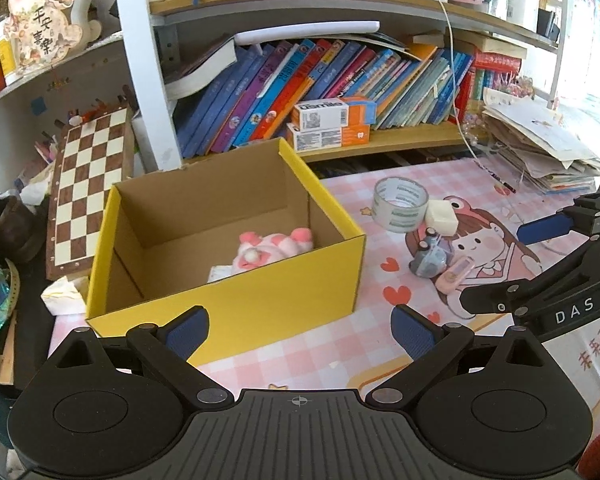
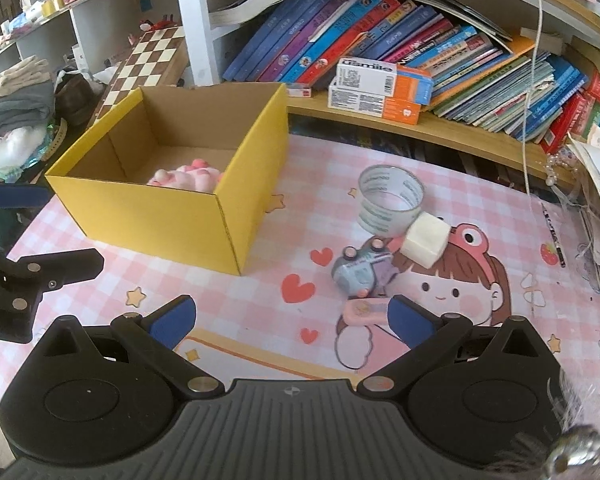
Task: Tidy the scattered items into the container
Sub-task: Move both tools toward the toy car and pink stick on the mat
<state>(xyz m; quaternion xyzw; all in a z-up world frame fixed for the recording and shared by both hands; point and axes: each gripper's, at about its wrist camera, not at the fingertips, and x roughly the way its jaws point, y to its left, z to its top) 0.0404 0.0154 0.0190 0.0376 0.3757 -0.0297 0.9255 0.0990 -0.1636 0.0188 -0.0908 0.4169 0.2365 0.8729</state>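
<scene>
Two wrist views of a desk-tidying task. The yellow cardboard box point(image 2: 172, 184) stood open on the pink checked mat point(image 2: 260, 320), with a pink plush toy point(image 1: 274, 250) lying on its floor against the near right wall. Four loose items remained on the mat to the right of the box, bunched together: a roll of clear tape point(image 2: 390, 204) standing on edge, a white foam block point(image 2: 424, 246) leaning against the roll, a small grey-blue toy point(image 2: 358, 274) just in front of both, and a flat pink item point(image 2: 364, 314) nearest the right gripper point(image 2: 292, 320).

The stage was judged as partly done: one item was in the box and four were outside it. The pink item, lying just beside the right-hand fingertip, appeared the closest candidate. Because it lay flat and low, a clean pick was judged to require that the fingers be lowered close to the mat and set astride its narrow width, and closed only once both pads flanked it. A careless approach was likely to nudge the grey-blue toy, which touched or nearly touched it, and to topple the foam block.

The right gripper's fingers were spread wide and nothing was held between them. The left gripper point(image 1: 300, 332) was likewise wide apart and empty, held before the box's near wall.
</scene>
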